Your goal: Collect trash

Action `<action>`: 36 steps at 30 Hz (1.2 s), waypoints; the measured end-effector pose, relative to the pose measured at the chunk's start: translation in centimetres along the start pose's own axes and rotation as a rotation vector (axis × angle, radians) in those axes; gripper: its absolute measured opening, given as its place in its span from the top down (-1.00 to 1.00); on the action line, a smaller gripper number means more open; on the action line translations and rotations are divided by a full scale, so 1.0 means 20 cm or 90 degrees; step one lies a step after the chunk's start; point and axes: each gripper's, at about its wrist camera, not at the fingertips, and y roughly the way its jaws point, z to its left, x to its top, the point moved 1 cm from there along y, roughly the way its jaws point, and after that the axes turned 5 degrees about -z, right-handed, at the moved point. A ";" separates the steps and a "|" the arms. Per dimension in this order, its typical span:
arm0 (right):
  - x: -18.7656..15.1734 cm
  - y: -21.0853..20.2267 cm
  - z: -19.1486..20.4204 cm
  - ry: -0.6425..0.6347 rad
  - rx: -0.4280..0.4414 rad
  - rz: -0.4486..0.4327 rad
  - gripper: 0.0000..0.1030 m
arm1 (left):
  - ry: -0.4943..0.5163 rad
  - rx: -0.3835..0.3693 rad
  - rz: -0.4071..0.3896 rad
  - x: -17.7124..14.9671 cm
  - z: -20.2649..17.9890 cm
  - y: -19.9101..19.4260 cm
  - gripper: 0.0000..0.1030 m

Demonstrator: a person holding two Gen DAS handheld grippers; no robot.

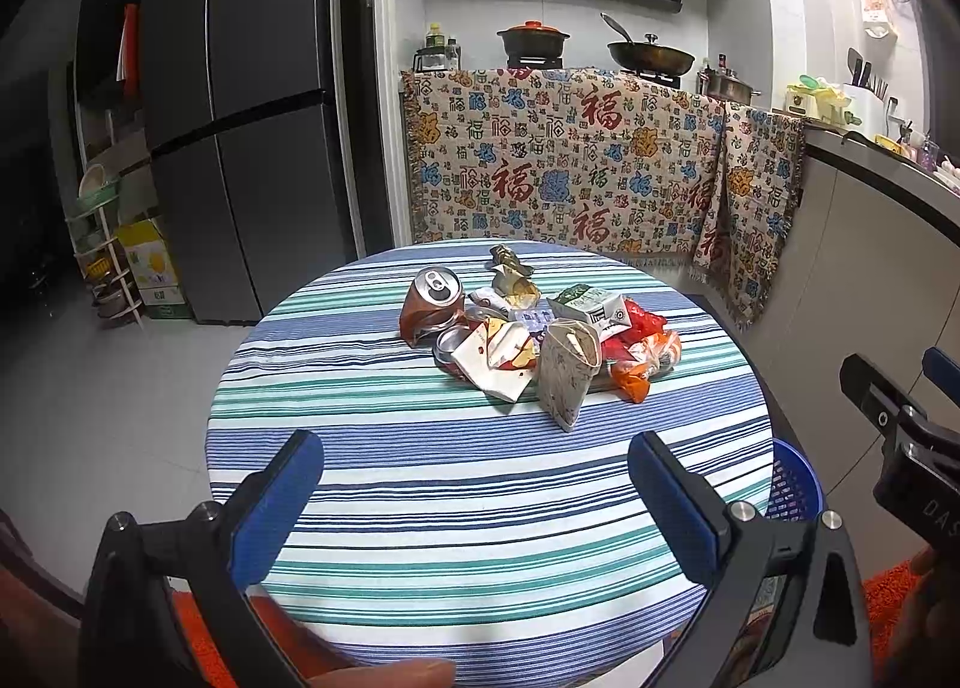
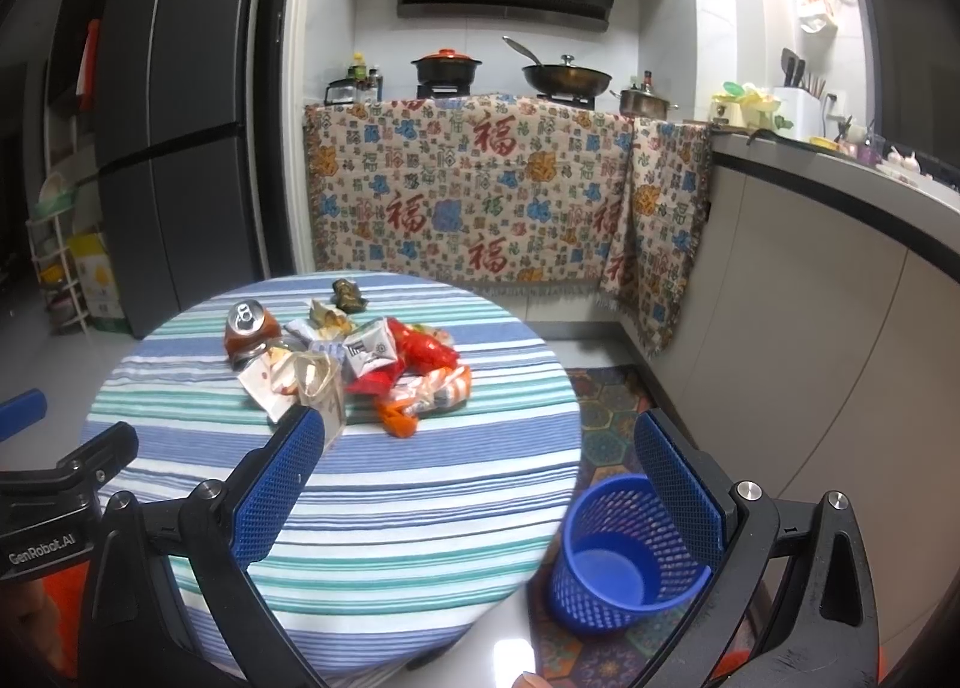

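Note:
A heap of trash lies on the round striped table (image 1: 420,484) (image 2: 420,484): a crushed red can (image 1: 431,304) (image 2: 247,331), a beige paper carton (image 1: 567,373) (image 2: 321,388), a white carton (image 1: 591,307) (image 2: 369,352), red and orange wrappers (image 1: 645,352) (image 2: 429,373). My left gripper (image 1: 477,451) hovers open over the table's near half, short of the heap. My right gripper (image 2: 477,442) is open too, above the table's right edge. A blue mesh bin (image 2: 624,556) (image 1: 792,484) stands on the floor to the right of the table, with no trash visible inside.
A grey fridge (image 1: 240,117) stands at the back left, with a rack and a box beside it. A patterned cloth (image 1: 570,159) hangs over the stove counter behind the table. A counter (image 2: 840,268) runs along the right. A patterned mat (image 2: 606,418) lies under the bin.

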 end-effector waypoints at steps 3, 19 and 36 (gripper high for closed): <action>0.00 0.01 0.00 0.001 0.000 0.000 -0.99 | 0.000 0.000 0.001 0.00 0.00 0.00 -1.00; -0.02 0.02 -0.01 0.001 0.000 0.004 -0.99 | 0.001 0.000 0.003 0.00 0.00 0.00 -1.00; -0.09 0.14 -0.05 0.008 0.002 0.038 -0.99 | -0.025 -0.007 0.081 -0.10 0.09 0.22 -1.00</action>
